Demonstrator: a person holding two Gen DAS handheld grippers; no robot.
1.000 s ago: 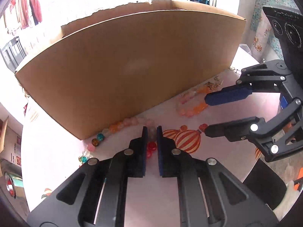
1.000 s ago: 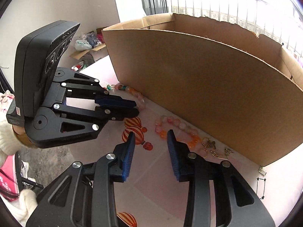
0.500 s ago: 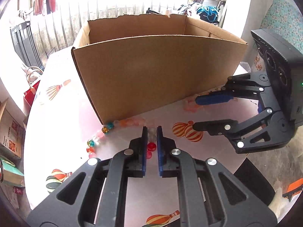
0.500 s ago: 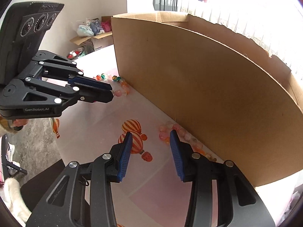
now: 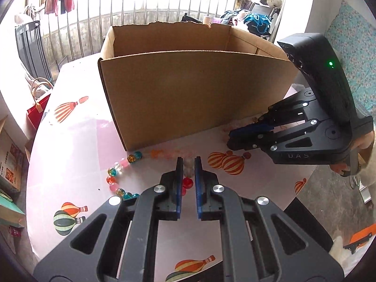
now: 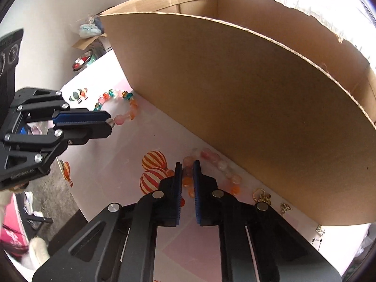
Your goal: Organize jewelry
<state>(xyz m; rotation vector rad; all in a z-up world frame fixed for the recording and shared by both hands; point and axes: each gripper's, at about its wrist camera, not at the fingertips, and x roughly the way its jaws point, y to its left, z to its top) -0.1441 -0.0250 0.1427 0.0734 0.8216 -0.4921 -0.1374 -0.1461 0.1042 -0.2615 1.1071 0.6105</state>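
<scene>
A multicoloured bead bracelet (image 5: 122, 164) (image 6: 117, 96) lies by the near left corner of the cardboard box (image 5: 188, 94) (image 6: 246, 105). My left gripper (image 5: 188, 162) (image 6: 109, 127) is shut on a pale bead at one end of it. A pink and orange bead bracelet (image 6: 225, 176) lies along the foot of the box wall. My right gripper (image 6: 188, 166) (image 5: 231, 138) points down at it, and its jaws are closing with that bracelet's beads pinched between the pads.
Small gold butterfly charms (image 6: 263, 197) (image 6: 285, 208) lie against the box wall, right of the right gripper. The pink tablecloth (image 5: 70, 145) has balloon prints. The table's edge runs close behind both grippers. A person's hand (image 5: 364, 145) holds the right gripper.
The right gripper's jaws have come together around the pink and orange bracelet after moving closer to the box wall. The left gripper stays shut on its bead and has tilted, showing the box's open top.
</scene>
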